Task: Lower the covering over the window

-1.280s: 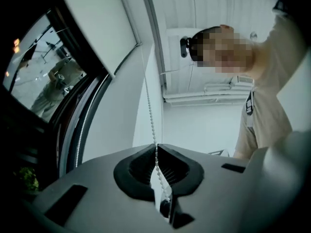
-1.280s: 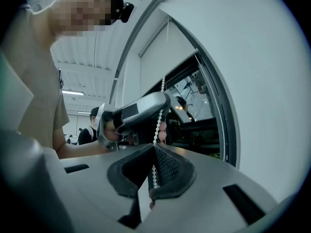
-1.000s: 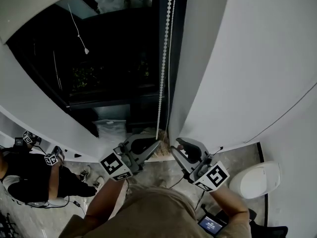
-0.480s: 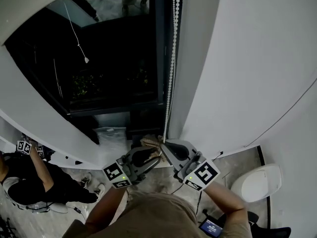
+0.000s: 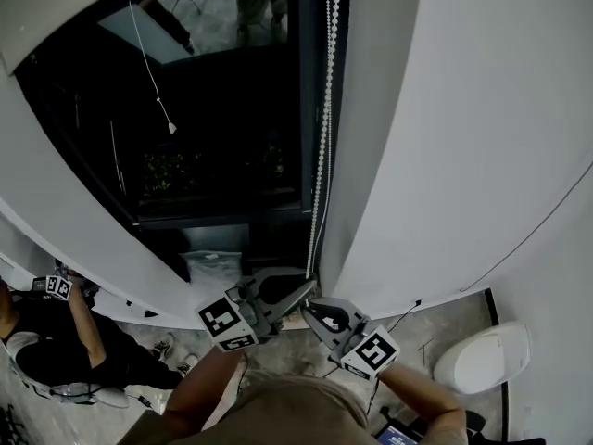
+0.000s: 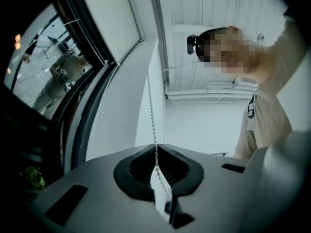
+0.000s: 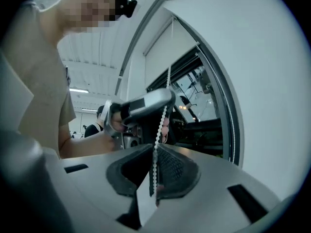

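The left gripper (image 5: 309,287) and, just below it, the right gripper (image 5: 309,310) are both clenched on the bead chain (image 5: 321,146) at the window's (image 5: 213,109) right edge. This stacked hold suits hand-over-hand pulling. The blind (image 6: 104,18) appears mostly raised.

I seem to be in a plain office or lab room: bare white walls (image 5: 463,156), a tall dark-framed window (image 5: 222,109) with a bead chain (image 5: 326,109), grey hard floor (image 5: 445,321), a ceiling strip light (image 7: 80,90), and another person (image 5: 56,350) seated holding a marker cube (image 5: 57,287).
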`<state>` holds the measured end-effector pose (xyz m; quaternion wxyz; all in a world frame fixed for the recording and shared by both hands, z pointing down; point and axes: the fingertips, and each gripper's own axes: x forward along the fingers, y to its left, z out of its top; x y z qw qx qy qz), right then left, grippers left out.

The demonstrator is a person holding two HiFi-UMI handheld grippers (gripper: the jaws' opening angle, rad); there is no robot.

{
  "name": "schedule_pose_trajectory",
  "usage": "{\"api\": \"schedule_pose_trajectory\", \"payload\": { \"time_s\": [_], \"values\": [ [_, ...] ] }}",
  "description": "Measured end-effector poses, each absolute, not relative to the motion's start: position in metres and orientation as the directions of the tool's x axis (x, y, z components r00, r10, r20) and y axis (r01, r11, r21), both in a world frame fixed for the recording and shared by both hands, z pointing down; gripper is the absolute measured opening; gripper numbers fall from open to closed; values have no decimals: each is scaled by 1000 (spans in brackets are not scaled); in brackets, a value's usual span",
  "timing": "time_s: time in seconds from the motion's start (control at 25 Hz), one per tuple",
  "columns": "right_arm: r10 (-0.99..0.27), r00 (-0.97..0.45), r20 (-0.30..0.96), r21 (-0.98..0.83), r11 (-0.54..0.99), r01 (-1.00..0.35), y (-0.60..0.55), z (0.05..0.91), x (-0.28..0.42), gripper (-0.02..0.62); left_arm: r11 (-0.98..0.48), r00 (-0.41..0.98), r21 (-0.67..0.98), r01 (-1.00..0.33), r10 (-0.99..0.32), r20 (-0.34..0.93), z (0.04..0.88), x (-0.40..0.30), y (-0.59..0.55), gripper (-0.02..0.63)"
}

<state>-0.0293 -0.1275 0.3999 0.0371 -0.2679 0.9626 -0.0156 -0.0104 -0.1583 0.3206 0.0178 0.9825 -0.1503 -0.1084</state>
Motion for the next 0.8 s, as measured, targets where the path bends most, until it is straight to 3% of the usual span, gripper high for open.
{"api": "schedule_pose_trajectory", "payload": {
  "time_s": [0.08,0.24,0.4,0.48,0.56,0.64,0.72,0.8],
  "values": [
    [-531,-831,-164,-91,847,-523,-125,377,-12,86,-938,923,42,-344,-346,-168,334,-16,-165,25],
    [-575,-780,-247,-41,810,-585,-136,333,-10,104,-931,933,164,-327,-346,-101,402,-17,-161,25],
    [-569,-796,-207,-12,815,-580,-158,323,-25,104,-942,946,194,-275,-301,-123,415,-11,-138,25],
    [-557,-803,-210,-29,825,-564,-159,322,-30,26,-948,950,161,-273,-293,-112,415,-10,-134,25],
    [-549,-805,-223,-26,829,-558,-157,321,-32,18,-954,951,128,-273,-287,-113,414,-15,-133,25],
    [-545,-813,-204,-17,833,-553,-158,329,-31,15,-959,938,145,-244,-271,-214,398,-32,-135,36],
    [-533,-838,-115,-36,845,-533,-164,355,-33,15,-950,881,215,-226,-294,-371,364,-60,-148,150],
    [-511,-859,-21,-64,858,-509,-165,388,-38,15,-946,850,188,-266,-322,-417,331,-70,-162,158]
  ]
}}
